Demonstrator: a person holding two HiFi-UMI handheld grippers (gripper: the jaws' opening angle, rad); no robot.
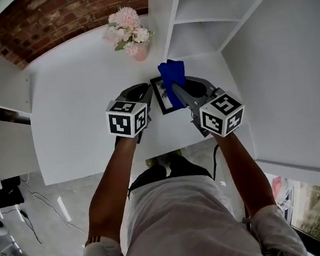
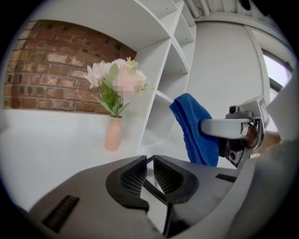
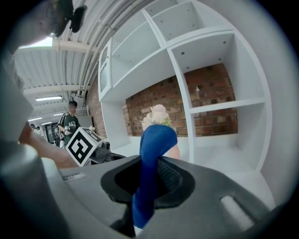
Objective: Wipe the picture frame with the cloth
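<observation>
A small black picture frame [image 1: 162, 99] lies tilted over the white table [image 1: 74, 110], between my two grippers. My left gripper [image 1: 147, 92] is at the frame's left edge. In the left gripper view that gripper [image 2: 149, 161] has its jaws a sliver apart, with the frame's dark edge [image 2: 153, 190] running between them. A blue cloth [image 1: 171, 73] hangs folded over the frame's top. My right gripper [image 1: 175, 87] is shut on the cloth [image 3: 154, 154], which stands up out of its jaws. The left gripper view shows the cloth [image 2: 194, 130] held by the right gripper [image 2: 224, 127].
A pink vase of pale flowers [image 1: 131, 34] stands at the back of the table, left of a white shelf unit [image 1: 194, 20]. A brick wall runs behind. The table's front edge is just below the grippers. A person [image 3: 70, 122] stands far off in the room.
</observation>
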